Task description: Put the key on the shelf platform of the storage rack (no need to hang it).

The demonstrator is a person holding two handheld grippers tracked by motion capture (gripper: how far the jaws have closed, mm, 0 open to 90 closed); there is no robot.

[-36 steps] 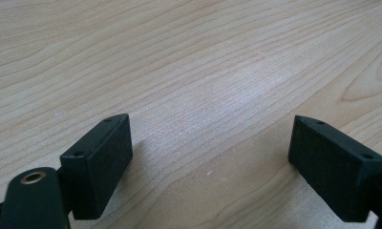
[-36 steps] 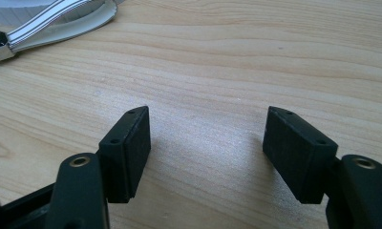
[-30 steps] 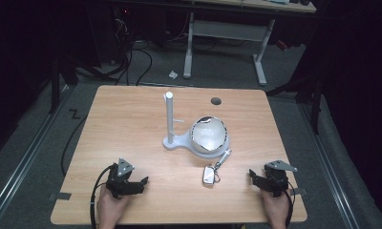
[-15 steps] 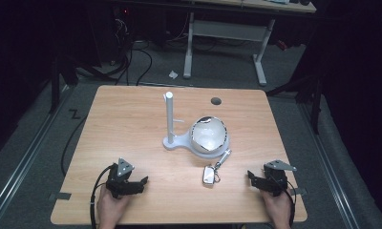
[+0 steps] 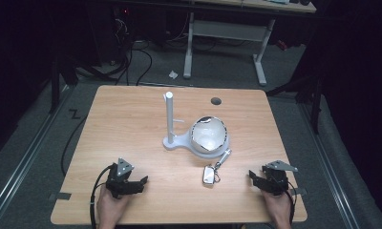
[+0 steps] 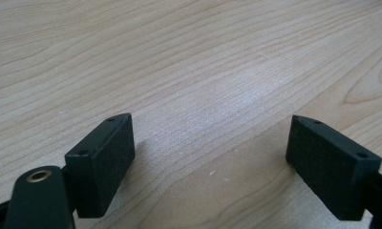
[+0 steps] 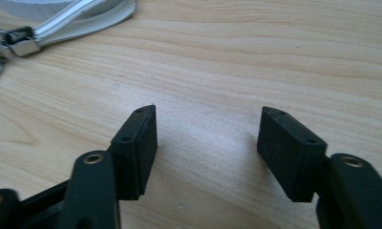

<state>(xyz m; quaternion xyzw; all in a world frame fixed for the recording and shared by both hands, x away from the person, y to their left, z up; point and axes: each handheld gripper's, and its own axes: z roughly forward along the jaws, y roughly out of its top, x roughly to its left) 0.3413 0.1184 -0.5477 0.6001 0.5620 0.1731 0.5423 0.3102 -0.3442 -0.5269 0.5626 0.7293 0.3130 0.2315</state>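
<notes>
1. One key fob (image 5: 209, 174) on a ring lies on the worktop (image 5: 132, 124), just in front of the one white stand (image 5: 172, 138).
2. One bowl (image 5: 208, 134) rests on the stand's base.
3. Two grippers: the left gripper (image 5: 136, 183) has its fingers spread with nothing between them.
4. The right gripper (image 5: 254, 177), near the fob, has just been narrowing its fingers; they stand apart over bare wood.

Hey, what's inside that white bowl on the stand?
The bowl sits on the white stand's base beside its post. From the high view its inside looks empty, white with some shading. The strap of the keys lies outside it on the table.
</notes>
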